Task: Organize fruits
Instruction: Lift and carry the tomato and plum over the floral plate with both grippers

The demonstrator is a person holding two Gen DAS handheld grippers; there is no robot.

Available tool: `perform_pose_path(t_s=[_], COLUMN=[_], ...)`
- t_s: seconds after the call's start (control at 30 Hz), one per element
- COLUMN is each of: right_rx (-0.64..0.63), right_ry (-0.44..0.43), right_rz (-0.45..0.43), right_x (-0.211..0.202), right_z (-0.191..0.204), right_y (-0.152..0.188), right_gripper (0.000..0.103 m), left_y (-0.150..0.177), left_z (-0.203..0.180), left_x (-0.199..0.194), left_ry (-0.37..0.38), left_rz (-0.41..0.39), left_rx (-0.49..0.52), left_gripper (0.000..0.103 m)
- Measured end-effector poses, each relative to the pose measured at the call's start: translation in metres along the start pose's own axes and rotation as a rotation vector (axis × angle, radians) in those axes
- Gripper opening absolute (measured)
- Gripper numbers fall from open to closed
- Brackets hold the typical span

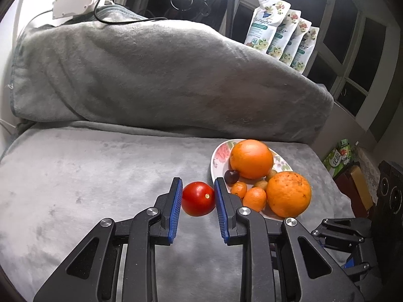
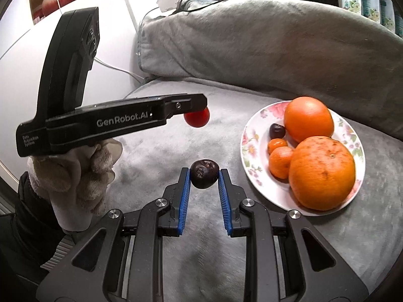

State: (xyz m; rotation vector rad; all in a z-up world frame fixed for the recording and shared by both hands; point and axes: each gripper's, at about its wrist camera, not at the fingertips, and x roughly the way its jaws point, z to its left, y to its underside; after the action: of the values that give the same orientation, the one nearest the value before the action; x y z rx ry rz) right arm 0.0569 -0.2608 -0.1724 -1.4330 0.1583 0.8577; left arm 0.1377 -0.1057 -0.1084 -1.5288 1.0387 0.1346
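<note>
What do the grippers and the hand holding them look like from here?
Both grippers, left and right, are black plastic linkages with silver pivot bolts and ribbed blue pads. The left's body carries white "GenRobot.AI" lettering. The hand under it wears a cream knit glove and dark sleeve.

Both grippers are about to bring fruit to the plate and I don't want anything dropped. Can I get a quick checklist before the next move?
1. Left gripper grips the round red tomato: ok, pads press both sides.
2. Right gripper grips the small dark wrinkled fruit: ok, clamped at the tips.
3. Both fruits lifted off the grey blanket: ok.
4. White floral plate has a bare spot: ok, along its left side.
5. Large oranges settled: cannot tell.
6. Grippers apart from each other: ok.
</note>
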Motion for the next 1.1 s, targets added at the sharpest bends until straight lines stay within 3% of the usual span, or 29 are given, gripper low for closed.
perform_pose_path(t_s=[0.33,0.43,0.6,0.8,0.9,1.1], right_rx=[0.031,0.039,0.061,0.076,0.076,0.103], right_ry=[0.02,0.025,0.032,0.041,0.051,0.06], right_rz=[-0.045,-0.056,-0.074,-0.088,-0.089,-0.097], right_x=[-0.016,-0.02,-0.027,-0.031,-0.034,-0.037], right_z=[-0.011,-0.015,-0.025,-0.031,-0.033,-0.043], right_y=[-0.007,-0.009,-0.011,-0.011,-0.009,-0.006], right_gripper=[0.024,0.024,0.024,0.024,0.024,0.024], left_y=[0.003,0.004,0.003,0.009,0.014,0.029], left_z=[-0.006,-0.011,-0.018,-0.009,-0.006,-0.011], left_x=[-0.006,-0.008,-0.008,0.009,0.016,0.03], left_ry=[0.002,0.001,-0.007,-0.016,0.022,0.044], left_rz=[-0.014,-0.016,-0.028,0.011,0.051,0.126], left_rx=[0.001,0.012,0.032,0.014,0.015,0.062], left_gripper=[0.024,0.014,0.014,0.011,0.011,0.029])
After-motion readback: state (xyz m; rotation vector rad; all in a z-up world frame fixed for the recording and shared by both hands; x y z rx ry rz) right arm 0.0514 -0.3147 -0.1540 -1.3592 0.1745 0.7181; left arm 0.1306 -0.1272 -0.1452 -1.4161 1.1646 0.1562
